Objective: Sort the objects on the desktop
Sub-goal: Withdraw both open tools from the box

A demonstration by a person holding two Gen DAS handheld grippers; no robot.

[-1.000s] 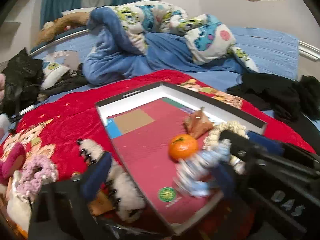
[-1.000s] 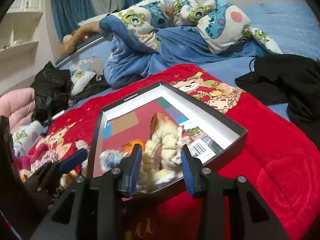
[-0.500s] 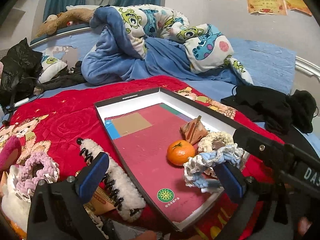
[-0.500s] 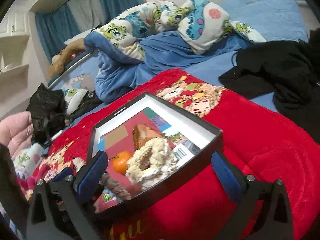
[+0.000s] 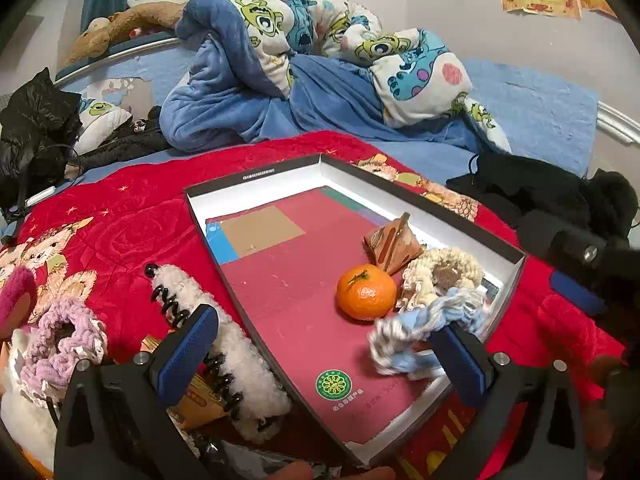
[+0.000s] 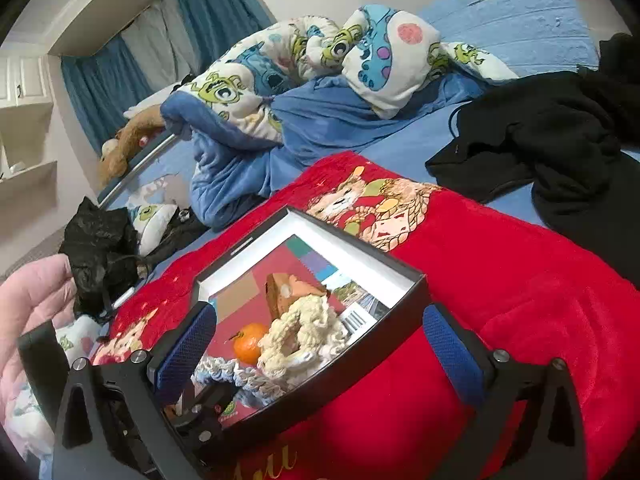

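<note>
Left wrist view looks over a shallow black box [image 5: 420, 196] lying on a red blanket [image 5: 120, 220] on the bed. The left claw [image 5: 328, 352] is spread wide, with nothing between its blue pads; its right pad touches the blue-and-white scrunchie [image 5: 424, 324], which lies inside the box near its front right corner. Just behind that scrunchie sits a cream scrunchie [image 5: 440, 272], and beside both, toward the box's middle, rests a mandarin [image 5: 366, 292]. A small brown carton [image 5: 392, 242] stands behind the mandarin, close to the box's right wall. Outside the box, along its left wall, lies a fluffy white hair clip [image 5: 224, 332] with black teeth, and farther left of the box a lilac scrunchie [image 5: 60, 340].

Right wrist view shows the right claw [image 6: 320, 344] also wide open and empty, hovering at the box's near right side, its pads straddling that corner. A black garment [image 6: 540, 152] lies on the blue sheet well beyond the box.
</note>
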